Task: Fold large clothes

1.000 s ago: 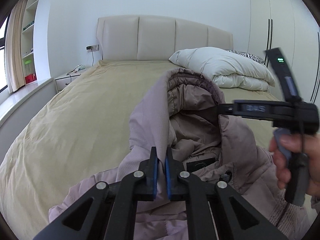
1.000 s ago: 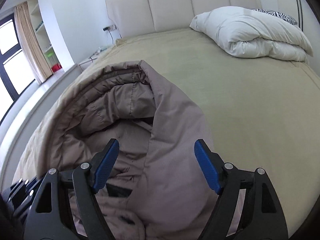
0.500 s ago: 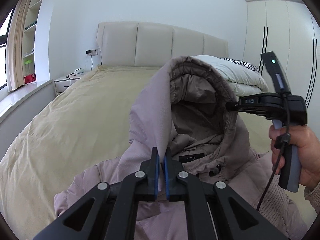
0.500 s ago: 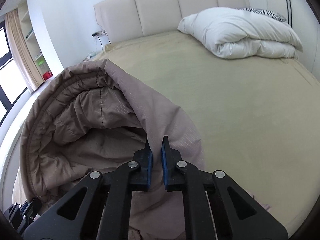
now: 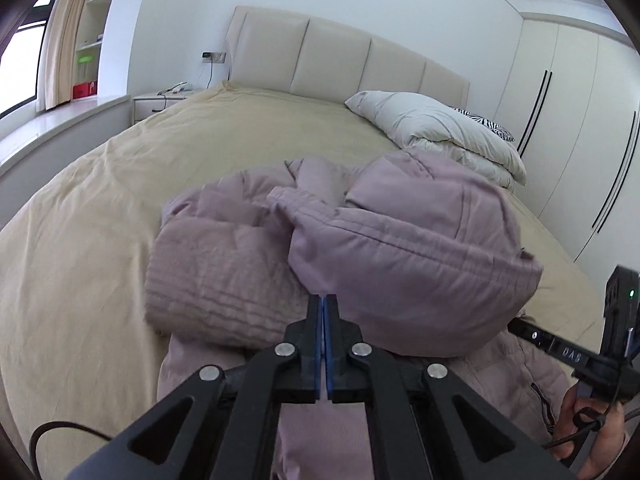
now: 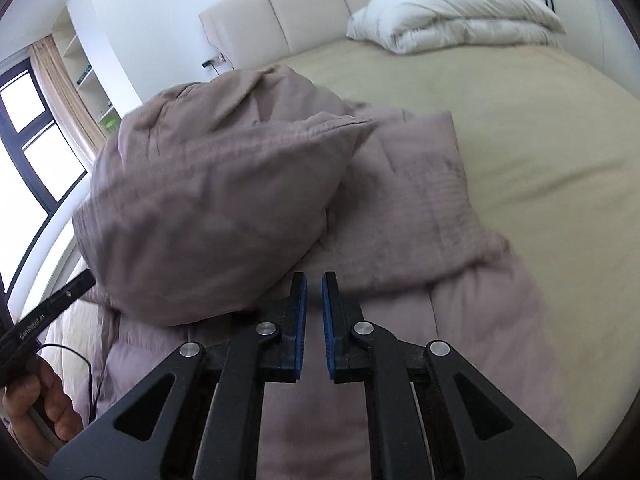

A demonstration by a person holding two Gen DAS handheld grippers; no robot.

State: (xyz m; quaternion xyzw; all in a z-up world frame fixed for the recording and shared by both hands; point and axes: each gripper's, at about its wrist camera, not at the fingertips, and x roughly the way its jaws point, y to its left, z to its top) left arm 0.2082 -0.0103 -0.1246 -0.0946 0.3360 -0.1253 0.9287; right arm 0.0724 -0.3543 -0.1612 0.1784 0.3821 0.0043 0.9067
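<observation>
Both tongs are closed: left tongs point(image 5: 324, 308) and right tongs point(image 6: 313, 292) pinch the mauve jacket point(image 5: 408, 248) on the bed point(image 5: 120, 184).

Both hand-held grippers were of black plastic, each with two angled fingers carrying blue pads on the inner faces and four round silver screws across the linkage, as seen on the left gripper point(image 5: 324, 308) and the right gripper point(image 6: 313, 286). The right unit's side bar bore white lettering reading "DAS", with a small green light on the housing above it, while the left unit's bar point(image 6: 44, 312) carried white lettering that appeared to read "GenRobot.AI". A thin black cable ran past each hand point(image 5: 588, 428), and a ribbed knit cuff showed at the right wrist.
</observation>
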